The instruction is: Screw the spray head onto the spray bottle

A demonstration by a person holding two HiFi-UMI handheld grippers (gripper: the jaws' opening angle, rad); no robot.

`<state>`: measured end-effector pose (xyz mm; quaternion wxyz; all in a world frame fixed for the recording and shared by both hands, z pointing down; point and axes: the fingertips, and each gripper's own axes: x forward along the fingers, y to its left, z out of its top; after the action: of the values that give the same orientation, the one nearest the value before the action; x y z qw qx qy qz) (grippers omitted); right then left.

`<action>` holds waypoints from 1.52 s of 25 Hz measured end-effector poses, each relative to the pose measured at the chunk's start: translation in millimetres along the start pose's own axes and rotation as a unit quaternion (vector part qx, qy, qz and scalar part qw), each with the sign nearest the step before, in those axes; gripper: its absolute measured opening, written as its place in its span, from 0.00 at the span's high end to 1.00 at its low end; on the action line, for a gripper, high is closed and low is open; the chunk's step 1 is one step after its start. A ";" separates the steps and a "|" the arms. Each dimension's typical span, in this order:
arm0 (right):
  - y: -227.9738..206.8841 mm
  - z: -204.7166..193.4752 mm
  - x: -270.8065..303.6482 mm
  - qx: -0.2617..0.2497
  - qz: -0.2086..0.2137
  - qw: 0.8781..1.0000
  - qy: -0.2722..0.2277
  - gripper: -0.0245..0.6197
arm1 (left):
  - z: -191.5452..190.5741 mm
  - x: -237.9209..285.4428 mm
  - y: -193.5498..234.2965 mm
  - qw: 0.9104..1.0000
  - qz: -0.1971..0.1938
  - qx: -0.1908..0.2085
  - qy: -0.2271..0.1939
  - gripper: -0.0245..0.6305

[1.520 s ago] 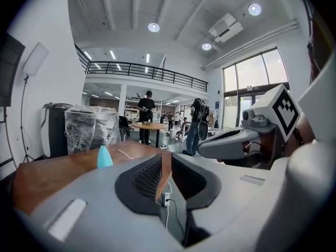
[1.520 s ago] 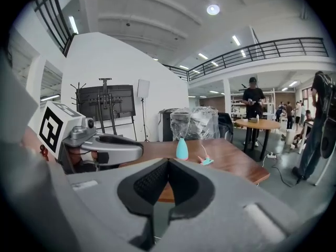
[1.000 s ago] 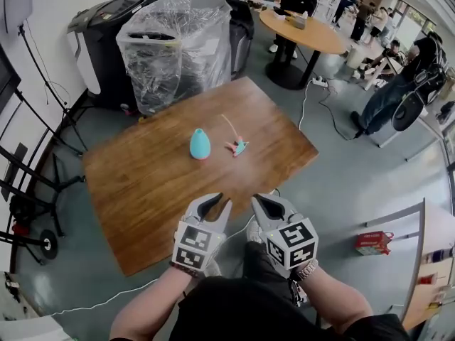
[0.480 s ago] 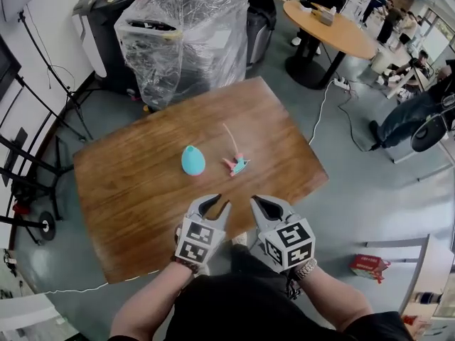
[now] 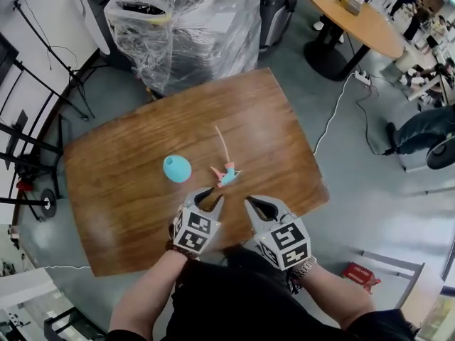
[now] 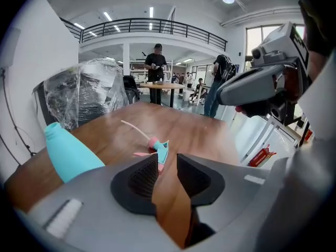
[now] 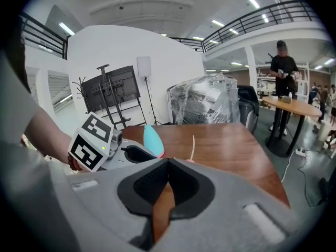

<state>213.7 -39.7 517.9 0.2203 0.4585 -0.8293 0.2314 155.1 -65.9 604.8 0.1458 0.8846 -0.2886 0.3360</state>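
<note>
Head view: wooden surface (image 5: 128, 190) carries the teal spray bottle (image 5: 177, 168) and, near its right but not touching, the pink-and-teal spray head (image 5: 224, 174). The spray head lies on its side, with its thin tube pointing toward the far edge. Both grippers are over the near edge. The left gripper (image 5: 207, 195) has its tips just short of the spray head; the right gripper (image 5: 257, 204) is beside it, further from both items. The jaw gaps are hard to judge from this angle.

Left gripper view: the left gripper (image 6: 167, 159) jaws are slightly apart and have just been opening. Nothing is between the pads; bare wood shows through the gap. The spray head (image 6: 157, 148) lies just beyond the tips, and the spray bottle (image 6: 68, 154) is at left, neck uppermost. The right gripper's body fills the upper right. A person stands at a round table in the background, which the head view crops.

Right gripper view: the right gripper (image 7: 168, 161) jaws are pressed together and empty. The left gripper's marker cube is at left, and the spray bottle (image 7: 152, 139) is behind it. Only the spray head's tube (image 7: 192, 148) shows. A stand with a dark screen stands by the white wall, clear in this view alone.

Plastic-wrapped stack (image 5: 185, 27) is beyond the surface's far edge.
</note>
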 end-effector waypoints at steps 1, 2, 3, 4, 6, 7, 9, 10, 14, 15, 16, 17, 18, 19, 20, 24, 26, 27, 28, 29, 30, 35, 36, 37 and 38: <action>-3.1 -1.1 3.0 -0.001 0.005 1.000 0.003 0.97 | -2.8 5.7 1.3 1.000 0.000 0.004 0.008 0.77; -5.5 -1.8 5.7 -0.001 0.009 1.000 0.005 0.97 | -5.8 11.2 2.0 1.000 -0.001 0.009 0.016 0.76; -7.0 -2.2 7.9 -0.001 0.013 1.000 0.007 0.97 | -9.2 16.4 2.4 1.000 -0.003 0.015 0.024 0.76; -7.6 -2.2 9.7 -0.001 0.017 1.000 0.009 0.97 | -13.1 21.3 2.8 0.999 -0.004 0.021 0.033 0.76; -7.4 -1.7 12.3 -0.006 0.023 1.000 0.013 0.97 | -20.0 30.0 3.4 0.998 -0.008 0.030 0.047 0.76; -7.4 -1.3 13.4 -0.009 0.026 1.000 0.014 0.97 | -22.1 34.0 3.7 0.998 -0.010 0.033 0.051 0.75; -8.7 -0.2 15.8 -0.013 0.026 0.999 0.017 0.97 | -24.5 41.3 5.5 0.998 -0.014 0.035 0.055 0.75; -9.6 0.2 16.8 -0.014 0.025 0.999 0.018 0.97 | -25.8 44.5 6.9 0.998 -0.016 0.036 0.058 0.75; -12.3 -0.4 17.8 -0.011 0.016 1.000 0.024 0.97 | -32.5 54.8 9.7 0.997 -0.027 0.037 0.067 0.75; -12.2 -0.6 17.8 -0.010 0.014 1.000 0.025 0.97 | -33.5 56.8 9.8 0.997 -0.030 0.037 0.068 0.75; -12.1 -0.9 17.9 -0.010 0.012 1.000 0.027 0.97 | -33.9 58.7 9.8 0.996 -0.034 0.038 0.068 0.75; -12.1 -1.1 18.1 -0.011 0.009 0.999 0.028 0.97 | -33.9 60.4 9.5 0.996 -0.037 0.038 0.067 0.75; -12.3 -1.2 18.3 -0.012 0.007 0.999 0.030 0.97 | -34.1 62.1 9.0 0.996 -0.040 0.039 0.068 0.75; -12.7 -0.9 18.3 -0.012 0.004 0.999 0.030 0.97 | -34.6 63.6 8.5 0.996 -0.042 0.040 0.069 0.75; -13.2 -0.4 18.2 -0.012 0.002 0.999 0.031 0.97 | -35.4 65.0 8.3 0.996 -0.043 0.040 0.071 0.75; -14.3 1.7 17.6 -0.013 -0.004 0.999 0.032 0.97 | -37.5 68.4 9.2 0.996 -0.040 0.037 0.076 0.83; -13.8 1.8 17.4 -0.014 -0.006 0.999 0.032 0.97 | -37.6 69.0 8.9 0.996 -0.039 0.035 0.075 0.83; -13.5 2.3 17.4 -0.014 -0.007 0.999 0.032 0.97 | -37.0 68.8 8.8 0.996 -0.039 0.035 0.074 0.84; -13.2 3.2 17.6 -0.015 -0.007 0.999 0.032 0.97 | -35.8 68.1 8.8 0.996 -0.040 0.035 0.073 0.84; -12.9 4.2 18.0 -0.016 -0.007 0.999 0.032 0.97 | -34.2 66.8 8.9 0.996 -0.041 0.034 0.072 0.84; -12.6 5.1 18.5 -0.019 -0.007 0.999 0.032 0.97 | -32.3 64.9 9.1 0.996 -0.043 0.034 0.070 0.84; -13.7 8.3 21.7 -0.050 -0.006 0.998 0.038 0.97 | -19.8 51.0 8.2 0.996 -0.063 0.016 0.055 0.85; -13.6 9.5 22.5 -0.061 -0.005 0.997 0.040 0.97 | -16.6 47.4 8.0 0.996 -0.067 0.012 0.052 0.85; -13.1 10.8 23.5 -0.074 -0.004 0.996 0.041 0.97 | -13.1 43.7 7.8 0.996 -0.072 0.008 0.048 0.85; -12.2 11.8 24.4 -0.088 -0.002 0.995 0.045 0.97 | -9.5 39.9 7.3 0.996 -0.077 0.004 0.045 0.85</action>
<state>210.6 -68.5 524.9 0.2970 0.4282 -0.8348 0.1775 170.1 -83.9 639.4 0.1809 0.8886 -0.2118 0.3644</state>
